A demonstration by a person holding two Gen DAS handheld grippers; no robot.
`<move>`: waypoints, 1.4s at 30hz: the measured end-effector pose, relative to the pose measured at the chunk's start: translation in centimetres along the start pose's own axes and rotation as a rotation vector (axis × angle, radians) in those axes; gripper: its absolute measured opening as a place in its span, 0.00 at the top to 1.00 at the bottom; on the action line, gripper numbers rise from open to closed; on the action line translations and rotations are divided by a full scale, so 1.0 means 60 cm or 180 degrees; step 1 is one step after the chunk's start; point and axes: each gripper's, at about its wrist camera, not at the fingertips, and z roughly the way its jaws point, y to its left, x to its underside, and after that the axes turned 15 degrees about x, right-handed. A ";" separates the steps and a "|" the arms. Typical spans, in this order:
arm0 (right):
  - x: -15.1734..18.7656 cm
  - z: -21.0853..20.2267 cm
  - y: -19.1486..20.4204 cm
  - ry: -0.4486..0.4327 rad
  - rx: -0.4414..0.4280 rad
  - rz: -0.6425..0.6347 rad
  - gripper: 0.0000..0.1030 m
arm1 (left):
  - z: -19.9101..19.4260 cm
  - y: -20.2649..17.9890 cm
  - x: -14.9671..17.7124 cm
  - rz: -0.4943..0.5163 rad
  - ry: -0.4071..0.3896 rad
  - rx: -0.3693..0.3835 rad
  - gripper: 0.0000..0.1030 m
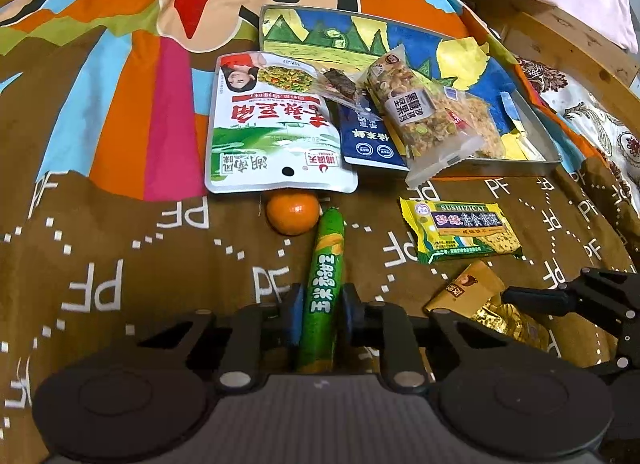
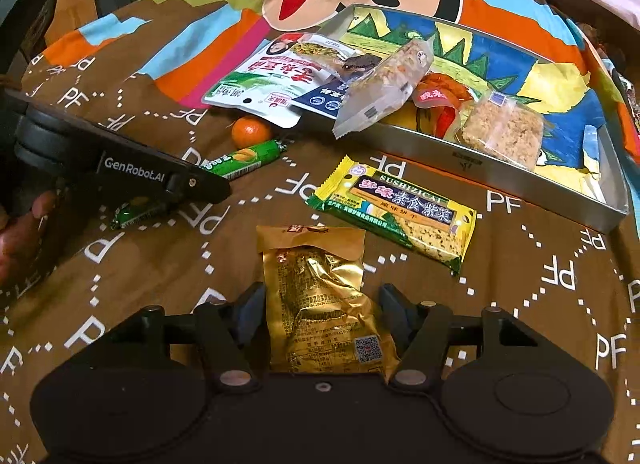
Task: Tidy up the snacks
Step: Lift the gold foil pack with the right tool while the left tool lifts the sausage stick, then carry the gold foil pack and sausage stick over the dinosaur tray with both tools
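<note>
My left gripper is shut on a green corn sausage stick, which lies on the patterned cloth pointing at a small orange. In the right wrist view the same stick shows under that gripper's black body. My right gripper straddles a gold foil packet lying flat on the cloth. Its left pad sits at the packet's edge and a thin gap shows at the right pad. A metal tray with a painted bottom holds several snack bags.
A yellow-green seaweed cracker pack lies loose in front of the tray rim. A large white-green bag, a navy pack and a clear nut bar overhang the tray's near edge. A hand holds the left gripper.
</note>
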 end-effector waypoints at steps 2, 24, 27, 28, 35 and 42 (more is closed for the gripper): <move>0.003 -0.003 0.002 0.0000 0.0011 -0.0020 0.38 | -0.004 -0.003 0.004 0.0000 0.0008 -0.0005 0.81; 0.031 -0.056 0.032 -0.0268 0.0404 -0.0300 0.43 | -0.081 -0.025 0.055 -0.0392 -0.0195 0.0015 0.82; 0.033 -0.064 0.032 -0.0301 0.0429 -0.0253 0.45 | -0.090 -0.028 0.057 -0.0409 -0.0244 0.0028 0.82; 0.033 -0.067 0.032 -0.0310 0.0432 -0.0234 0.45 | -0.092 -0.029 0.057 -0.0409 -0.0260 0.0032 0.82; 0.036 -0.080 0.034 -0.0364 0.0448 -0.0167 0.46 | -0.106 -0.039 0.057 -0.0349 -0.0366 0.0026 0.82; 0.033 -0.093 0.033 -0.0469 0.0481 -0.0094 0.46 | -0.114 -0.043 0.056 -0.0301 -0.0452 -0.0014 0.82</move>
